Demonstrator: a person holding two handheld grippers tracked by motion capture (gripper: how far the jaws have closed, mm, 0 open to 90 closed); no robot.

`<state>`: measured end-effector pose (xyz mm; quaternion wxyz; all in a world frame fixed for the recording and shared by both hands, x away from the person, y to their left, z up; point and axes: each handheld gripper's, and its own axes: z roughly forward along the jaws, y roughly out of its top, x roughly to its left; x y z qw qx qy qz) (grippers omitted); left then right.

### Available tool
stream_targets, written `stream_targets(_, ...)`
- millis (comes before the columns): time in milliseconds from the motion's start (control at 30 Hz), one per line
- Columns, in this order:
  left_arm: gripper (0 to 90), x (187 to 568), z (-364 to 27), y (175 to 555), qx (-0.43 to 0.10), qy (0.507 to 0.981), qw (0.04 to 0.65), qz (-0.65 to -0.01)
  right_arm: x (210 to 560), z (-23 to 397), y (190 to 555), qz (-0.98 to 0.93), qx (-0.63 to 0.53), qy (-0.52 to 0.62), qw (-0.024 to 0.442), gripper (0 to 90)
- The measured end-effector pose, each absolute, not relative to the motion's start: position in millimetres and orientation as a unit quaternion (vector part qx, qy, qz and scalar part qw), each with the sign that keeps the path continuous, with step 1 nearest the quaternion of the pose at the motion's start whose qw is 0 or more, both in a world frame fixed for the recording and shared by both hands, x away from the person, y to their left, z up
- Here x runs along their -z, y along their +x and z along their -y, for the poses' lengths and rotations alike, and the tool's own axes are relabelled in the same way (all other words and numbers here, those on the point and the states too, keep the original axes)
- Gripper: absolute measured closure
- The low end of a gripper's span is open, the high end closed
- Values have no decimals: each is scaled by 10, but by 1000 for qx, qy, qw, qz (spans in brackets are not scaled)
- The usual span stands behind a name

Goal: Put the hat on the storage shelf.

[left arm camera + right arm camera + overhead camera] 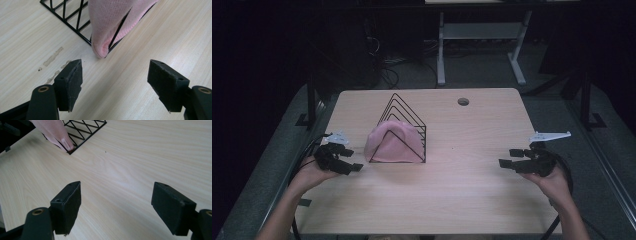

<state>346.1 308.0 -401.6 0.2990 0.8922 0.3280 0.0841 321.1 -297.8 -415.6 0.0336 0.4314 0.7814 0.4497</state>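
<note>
A black wire rack (409, 120) of triangular dividers stands on the wooden table (462, 190), left of centre. A pink cloth (387, 142) is tucked into the rack's front slots; its folded corner (100, 50) pokes out past the wire base. My left gripper (353, 160) hovers just left of the rack, open, with nothing between its pads (72, 82). My right gripper (509, 157) is held near the table's right edge, far from the rack, also open and empty. In the right gripper view the cloth (55, 132) and the rack (85, 130) sit at the top left.
A round cable hole (463, 101) lies at the table's back right. Pale scuff marks (52, 57) streak the wood near the left gripper. A white desk frame (482, 45) stands on the floor behind the table. Bare wood stretches between the rack and the right gripper.
</note>
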Motion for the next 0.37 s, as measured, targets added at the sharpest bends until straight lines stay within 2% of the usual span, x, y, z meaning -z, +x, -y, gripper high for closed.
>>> stream_targets(167, 279, 3997, -3082, 3428, -86, 895, 300, -319, 4254, 3030, 3116, -776, -451, 440, 34, 226)
stream_targets(367, 279, 4005, -3093, 3287, -84, 878, 332, -334, 4322, 3016, 2979, -790, -428, 437, 40, 215)
